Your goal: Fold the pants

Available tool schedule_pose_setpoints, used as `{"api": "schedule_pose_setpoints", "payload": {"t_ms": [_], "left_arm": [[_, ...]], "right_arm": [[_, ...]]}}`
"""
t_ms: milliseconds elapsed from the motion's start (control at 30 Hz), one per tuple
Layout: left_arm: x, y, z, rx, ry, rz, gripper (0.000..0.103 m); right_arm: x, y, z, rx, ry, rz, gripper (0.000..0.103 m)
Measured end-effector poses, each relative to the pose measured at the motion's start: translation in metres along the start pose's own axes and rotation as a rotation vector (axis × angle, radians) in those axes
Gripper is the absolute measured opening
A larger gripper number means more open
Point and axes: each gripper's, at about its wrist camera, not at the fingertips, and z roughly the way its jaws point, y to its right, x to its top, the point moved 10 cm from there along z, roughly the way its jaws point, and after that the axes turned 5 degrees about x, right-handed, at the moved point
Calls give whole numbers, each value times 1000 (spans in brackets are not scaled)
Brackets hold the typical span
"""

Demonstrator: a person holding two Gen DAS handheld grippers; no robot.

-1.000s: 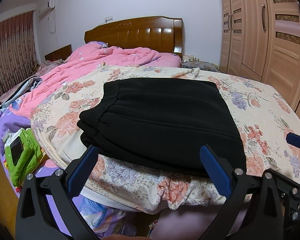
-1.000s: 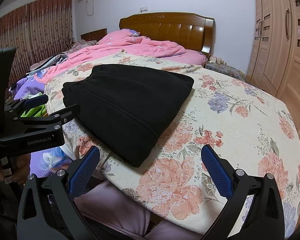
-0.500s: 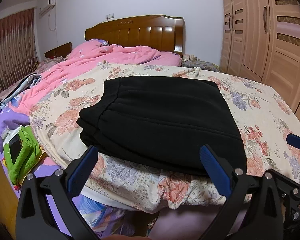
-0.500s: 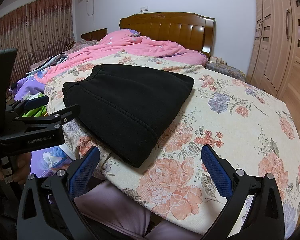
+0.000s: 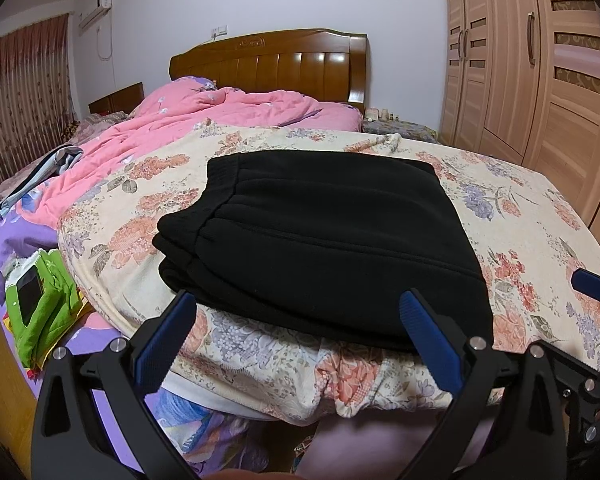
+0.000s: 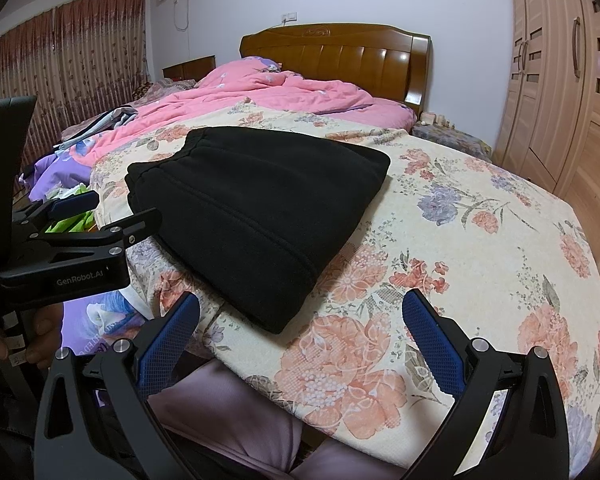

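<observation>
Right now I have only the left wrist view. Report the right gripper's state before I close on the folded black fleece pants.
Observer: The right gripper is open with nothing in its grasp. It is at the near edge of the cream floral blanket, short of the folded black fleece pants.
Operator: Describe the left gripper from the side.
Observer: The left gripper is open, at the pants' near left corner. I cannot tell whether it touches them.
Operator: Say what is behind it.
Observer: A bare hand grips its handle.
</observation>
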Motion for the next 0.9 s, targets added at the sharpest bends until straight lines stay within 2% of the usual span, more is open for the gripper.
{"api": "schedule_pose_setpoints", "payload": {"t_ms": [900], "left_arm": [[-2,0,0,2,1,8,101]], "right_arm": [[0,-1,-1,0,-1,2,98]]}}
